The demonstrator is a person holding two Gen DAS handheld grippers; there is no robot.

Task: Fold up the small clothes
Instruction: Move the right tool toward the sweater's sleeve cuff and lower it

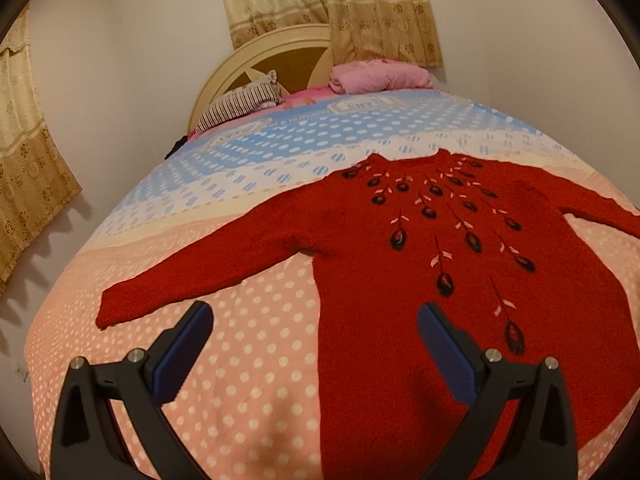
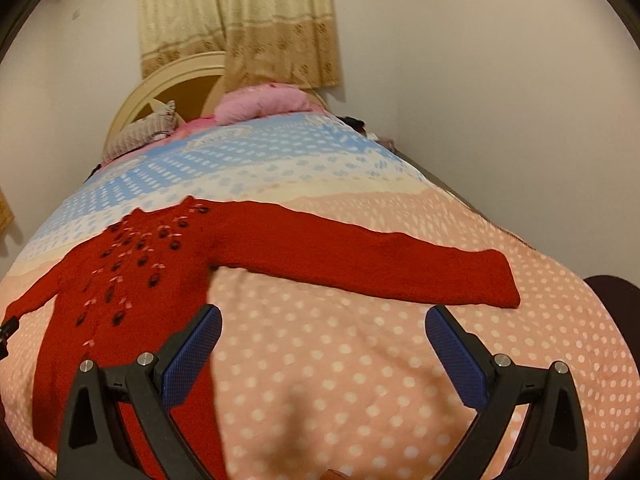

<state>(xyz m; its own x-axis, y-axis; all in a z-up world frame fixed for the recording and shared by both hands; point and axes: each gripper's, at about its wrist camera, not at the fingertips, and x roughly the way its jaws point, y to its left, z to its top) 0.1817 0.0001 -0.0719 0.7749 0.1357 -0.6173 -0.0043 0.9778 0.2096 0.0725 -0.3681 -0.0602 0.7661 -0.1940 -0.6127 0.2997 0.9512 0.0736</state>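
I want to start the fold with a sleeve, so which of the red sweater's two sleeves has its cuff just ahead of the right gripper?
The sleeve on the sweater's right-hand side: its cuff lies just beyond the open right gripper. The other sleeve ends by the left gripper.

We see a red sweater (image 1: 400,280) with black-and-pink embroidered buds, a bedspread (image 1: 248,344) in pink, cream and blue bands with white dots, a striped pillow (image 1: 240,106), a pink blanket (image 1: 380,76), and gold floral curtains (image 1: 328,4).

Left gripper (image 1: 314,318) and right gripper (image 2: 323,320) both wide apart, empty, blue pads forward.
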